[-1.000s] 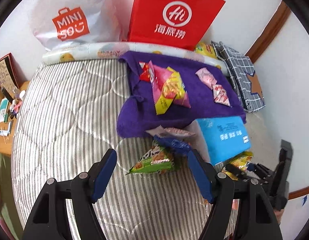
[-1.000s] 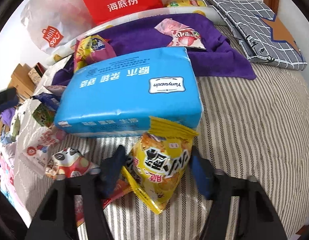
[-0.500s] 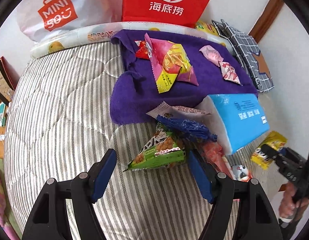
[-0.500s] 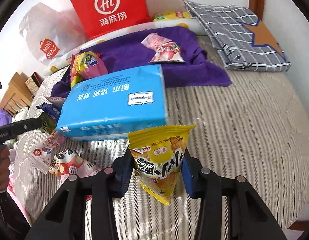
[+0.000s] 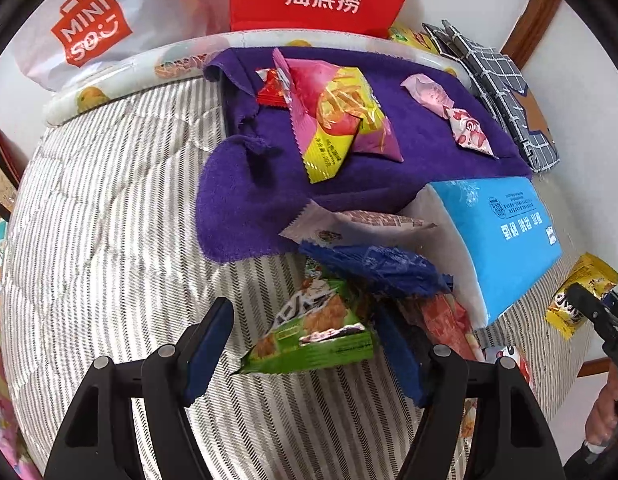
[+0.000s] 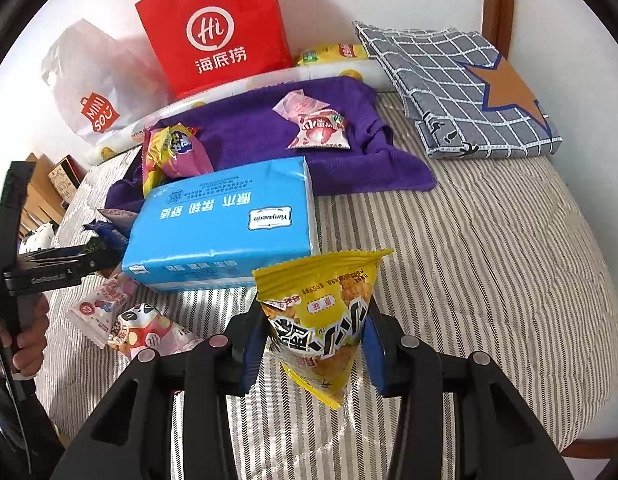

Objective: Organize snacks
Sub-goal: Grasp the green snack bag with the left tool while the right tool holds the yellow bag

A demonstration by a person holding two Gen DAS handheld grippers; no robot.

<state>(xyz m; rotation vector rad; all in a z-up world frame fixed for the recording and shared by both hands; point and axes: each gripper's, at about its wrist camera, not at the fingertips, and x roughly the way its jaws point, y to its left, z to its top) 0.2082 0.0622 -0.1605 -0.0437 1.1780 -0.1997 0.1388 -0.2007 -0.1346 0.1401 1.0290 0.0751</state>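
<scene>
The yellow snack bag (image 6: 323,322) sat clamped between the blue pads of the right gripper (image 6: 313,344), lifted clear of the striped mattress (image 6: 489,264) and hanging just in front of the blue tissue pack (image 6: 229,224); the left wrist view caught the same bag at its far right edge (image 5: 581,300). The left gripper (image 5: 305,344) had its fingers spread wide on either side of a green snack bag (image 5: 313,334), which lay on the mattress; the right-hand pad (image 5: 397,356) looked close to the bag's edge, though whether it touched could not be told. Just beyond the green bag lay a dark blue packet (image 5: 377,268) and a pale packet (image 5: 349,226), both against the tissue pack. On the purple towel (image 5: 237,200) behind rested a pink chip bag (image 5: 341,116) and two small pink packets (image 5: 449,116). A red paper bag (image 6: 217,28) and a white MINISO bag (image 6: 93,80) stood at the wall, with a folded grey checked cloth (image 6: 461,92) to the right.
</scene>
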